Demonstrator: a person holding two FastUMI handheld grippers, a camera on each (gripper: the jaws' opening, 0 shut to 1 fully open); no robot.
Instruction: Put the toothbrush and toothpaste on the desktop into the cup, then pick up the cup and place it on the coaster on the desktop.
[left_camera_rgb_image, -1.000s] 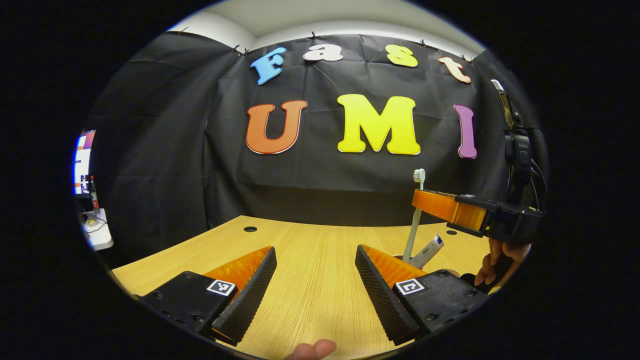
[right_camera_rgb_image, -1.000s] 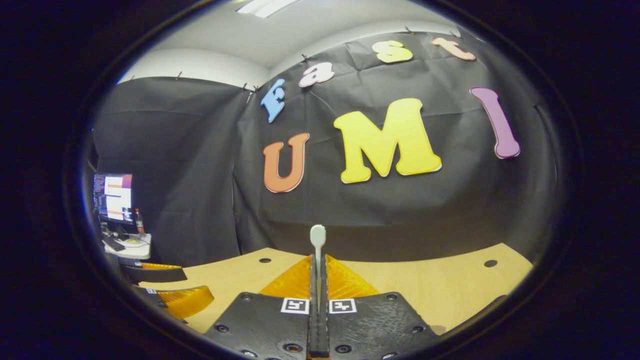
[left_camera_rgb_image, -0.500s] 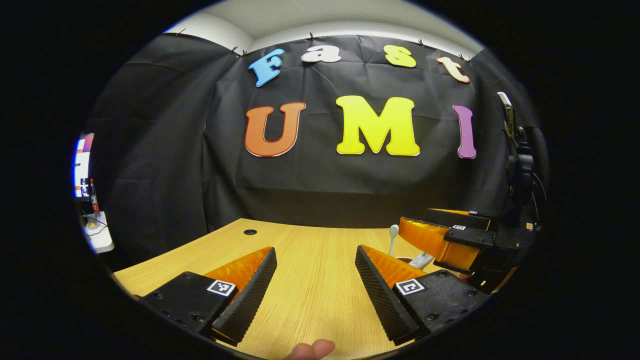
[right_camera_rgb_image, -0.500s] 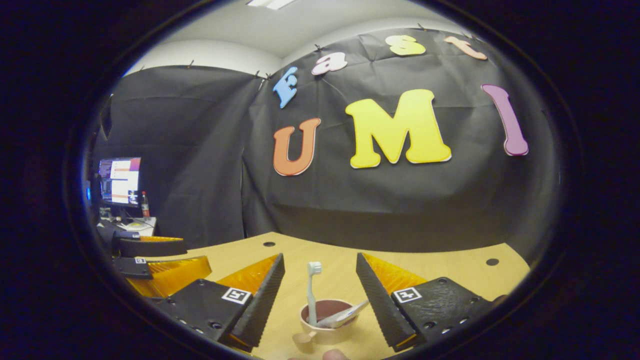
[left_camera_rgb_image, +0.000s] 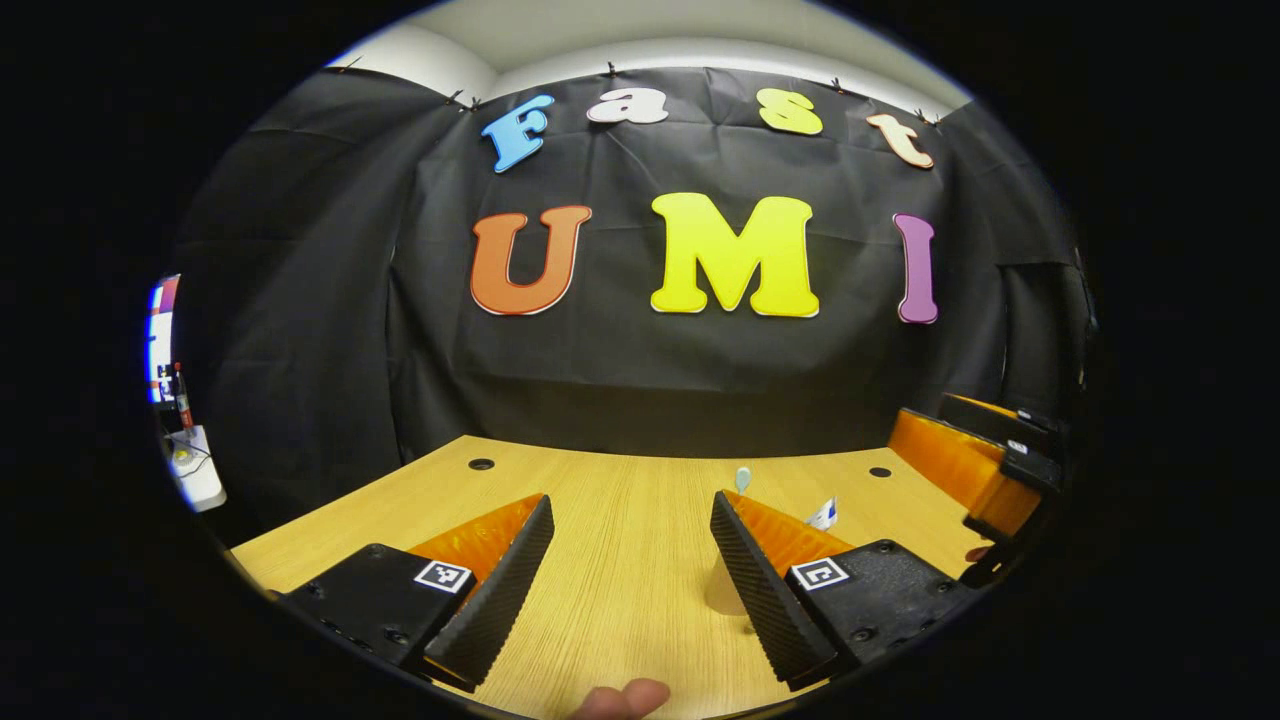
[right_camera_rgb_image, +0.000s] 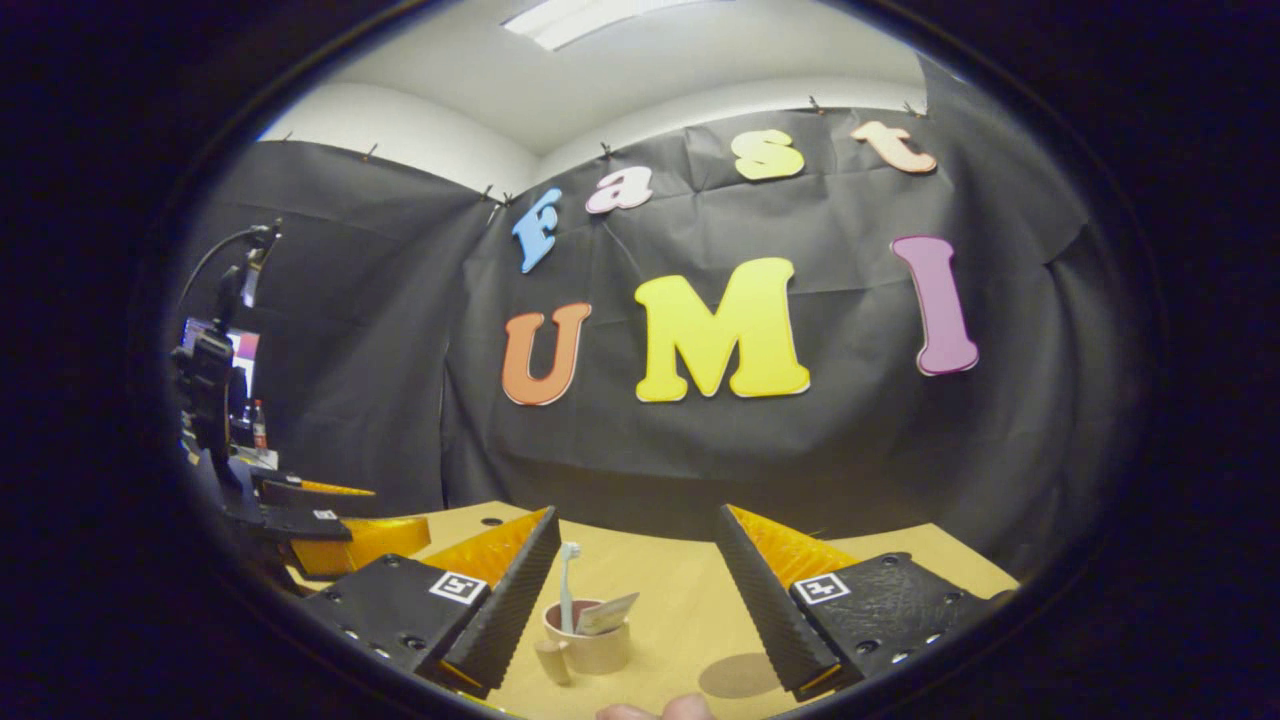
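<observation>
A beige cup (right_camera_rgb_image: 590, 648) stands upright on the wooden table (right_camera_rgb_image: 680, 585), with a toothbrush (right_camera_rgb_image: 567, 585) and a toothpaste tube (right_camera_rgb_image: 606, 613) standing in it. A round brown coaster (right_camera_rgb_image: 738, 676) lies just right of the cup. My right gripper (right_camera_rgb_image: 635, 600) is open, with the cup ahead between its fingers and untouched. In the left gripper view my left gripper (left_camera_rgb_image: 630, 560) is open over bare table (left_camera_rgb_image: 620, 500). Its right finger hides the cup, and the toothbrush head (left_camera_rgb_image: 741, 478) and toothpaste tip (left_camera_rgb_image: 823, 514) rise above it. The right gripper (left_camera_rgb_image: 965, 470) sits at the far right.
The left gripper (right_camera_rgb_image: 320, 525) and its camera rig (right_camera_rgb_image: 210, 380) stand at the left of the right gripper view. Cable holes (left_camera_rgb_image: 481, 464) (left_camera_rgb_image: 880, 471) mark the table's back edge. A side desk with a monitor (left_camera_rgb_image: 160, 340) stands far left. Black cloth walls the table in.
The right gripper was shut on the toothbrush above the cup. It let the brush go into the cup, opened, and drew back. The left gripper has barely moved.
</observation>
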